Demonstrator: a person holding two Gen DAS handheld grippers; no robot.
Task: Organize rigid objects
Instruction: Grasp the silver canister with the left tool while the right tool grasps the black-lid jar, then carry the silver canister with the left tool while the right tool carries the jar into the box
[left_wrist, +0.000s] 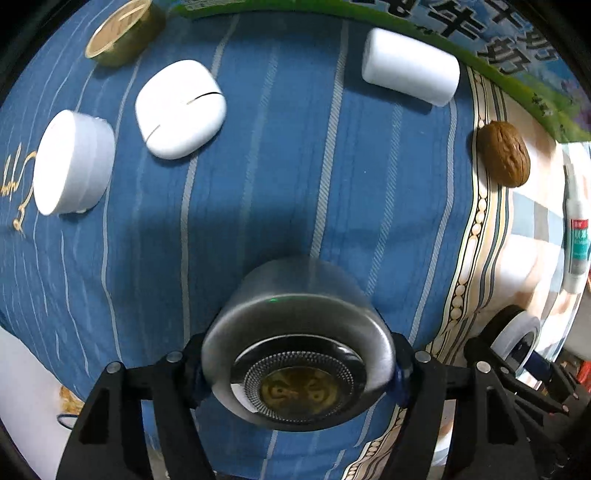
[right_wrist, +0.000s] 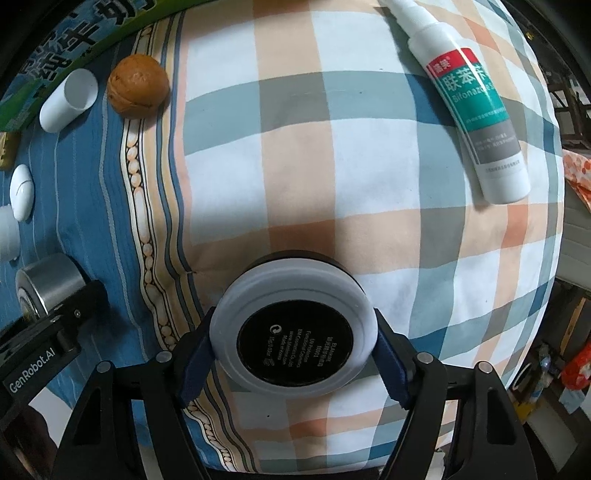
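My left gripper (left_wrist: 299, 373) is shut on a silver metal cylinder (left_wrist: 295, 332) with a mesh end face, held over the blue striped cloth (left_wrist: 258, 184); it also shows in the right wrist view (right_wrist: 50, 286). My right gripper (right_wrist: 293, 354) is shut on a round white jar with a black base (right_wrist: 293, 328), held over the checked cloth (right_wrist: 332, 166); the jar shows at the lower right of the left wrist view (left_wrist: 517, 338). On the blue cloth lie a white round jar (left_wrist: 72, 162), a white earbud case (left_wrist: 180, 109), a white cylinder (left_wrist: 410, 66), a gold tin (left_wrist: 123, 33) and a walnut (left_wrist: 503, 154).
A white spray bottle with a teal label (right_wrist: 472, 107) lies on the checked cloth at the upper right. A green printed carton (left_wrist: 498, 48) borders the far edge. Room clutter shows beyond the cloth's right edge (right_wrist: 576, 354).
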